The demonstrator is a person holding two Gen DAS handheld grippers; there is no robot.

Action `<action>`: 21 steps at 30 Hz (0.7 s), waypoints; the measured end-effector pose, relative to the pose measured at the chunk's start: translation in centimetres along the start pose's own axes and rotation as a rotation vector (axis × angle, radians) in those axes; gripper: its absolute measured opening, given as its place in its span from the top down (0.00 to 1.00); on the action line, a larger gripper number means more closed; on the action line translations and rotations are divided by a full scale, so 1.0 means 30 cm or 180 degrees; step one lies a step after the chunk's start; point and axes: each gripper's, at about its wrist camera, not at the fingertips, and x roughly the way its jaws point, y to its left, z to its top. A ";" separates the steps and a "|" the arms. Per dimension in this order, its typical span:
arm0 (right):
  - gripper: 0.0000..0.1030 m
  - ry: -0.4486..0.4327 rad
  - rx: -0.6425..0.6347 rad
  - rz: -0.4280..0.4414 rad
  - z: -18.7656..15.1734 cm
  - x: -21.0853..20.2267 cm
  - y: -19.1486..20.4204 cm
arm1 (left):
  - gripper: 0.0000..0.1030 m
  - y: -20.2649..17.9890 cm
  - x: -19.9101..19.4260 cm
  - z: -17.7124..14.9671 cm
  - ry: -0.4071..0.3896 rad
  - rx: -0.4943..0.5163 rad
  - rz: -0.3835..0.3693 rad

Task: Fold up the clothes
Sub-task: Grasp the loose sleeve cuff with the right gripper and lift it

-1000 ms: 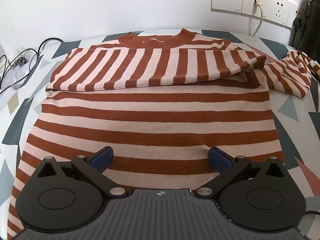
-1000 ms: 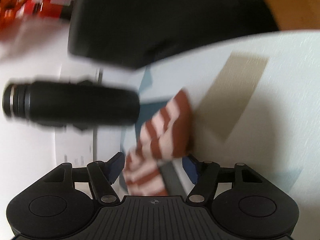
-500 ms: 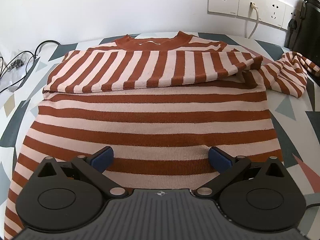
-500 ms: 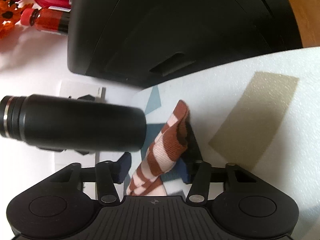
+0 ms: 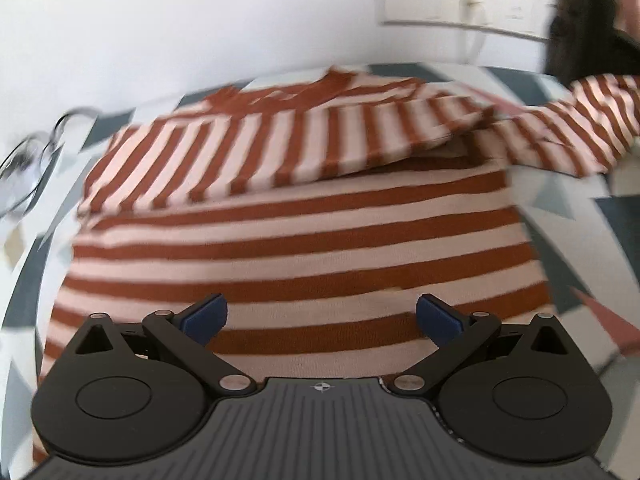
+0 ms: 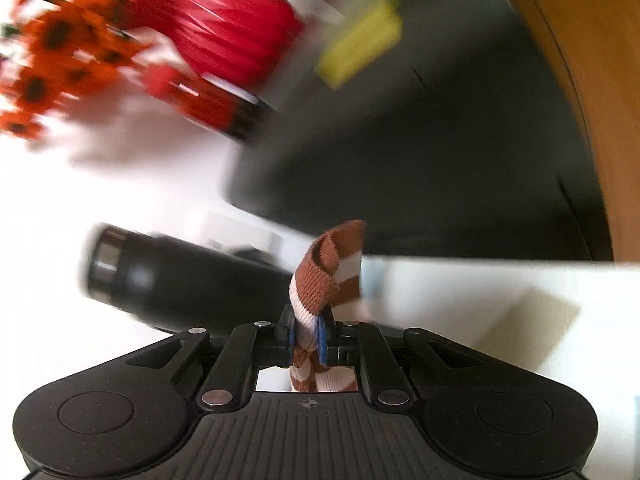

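A rust-and-pink striped sweater lies flat on the patterned table, collar toward the wall. One sleeve is folded across its chest. The other sleeve stretches off to the right and rises from the table. My left gripper hangs open just above the sweater's lower part, nothing between its blue pads. In the right wrist view my right gripper is closing, its pads pinching the striped sleeve cuff, which sticks up between them.
A black bottle lies on its side left of the right gripper. Behind it sits a large black case, with a red object and orange flowers. Wall sockets are at the back right and cables at the table's left.
The right gripper's jaws closed onto the sleeve cuff and lifted it off the table. The far sleeve now rises at the right. The left gripper stayed open, rolling slightly.
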 end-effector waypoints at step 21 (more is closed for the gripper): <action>0.91 0.0903 -0.2097 0.0838 -0.686 -0.170 0.761 | 0.00 0.422 -0.060 -0.072 -0.0293 -0.0088 -0.0777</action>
